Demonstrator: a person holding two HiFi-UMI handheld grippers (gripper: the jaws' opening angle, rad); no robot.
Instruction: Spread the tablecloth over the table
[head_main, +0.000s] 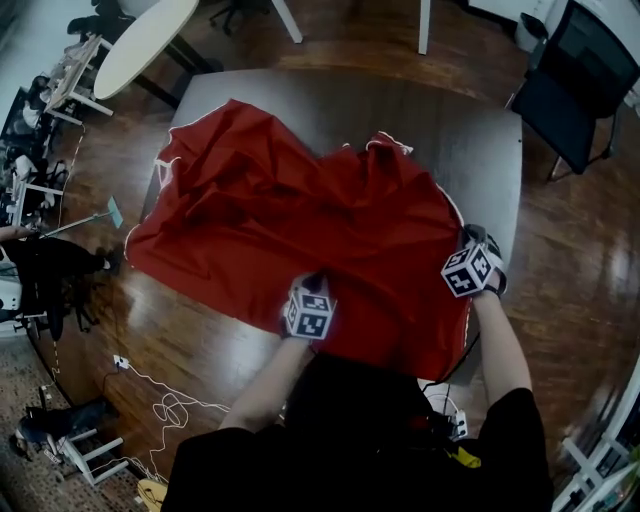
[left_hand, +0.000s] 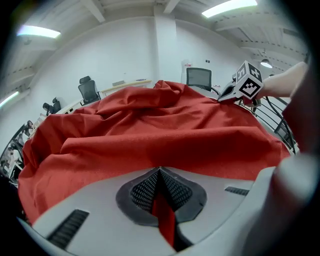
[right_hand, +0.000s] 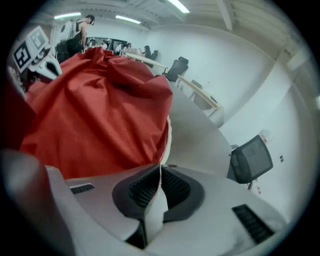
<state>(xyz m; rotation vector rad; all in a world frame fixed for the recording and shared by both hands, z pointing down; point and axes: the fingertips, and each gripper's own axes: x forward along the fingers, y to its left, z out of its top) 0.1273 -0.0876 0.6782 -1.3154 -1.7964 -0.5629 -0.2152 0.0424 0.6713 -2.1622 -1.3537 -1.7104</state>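
A crumpled red tablecloth (head_main: 300, 215) with a white hem lies bunched over the near left part of the dark grey table (head_main: 470, 140). My left gripper (head_main: 310, 288) is at the cloth's near edge, and in the left gripper view it (left_hand: 160, 172) is shut on a fold of red fabric. At the cloth's right edge, my right gripper (head_main: 470, 238) is shut on the white hem (right_hand: 169, 135), which runs down between the jaws in the right gripper view (right_hand: 161, 167). Each gripper shows in the other's view: the right one (left_hand: 235, 91), the left one (right_hand: 40, 62).
The table's far and right parts are bare grey. A black office chair (head_main: 565, 90) stands at the far right and a white oval table (head_main: 145, 40) at the far left. White cables (head_main: 160, 400) lie on the wooden floor near left. A person (right_hand: 80, 30) stands far off.
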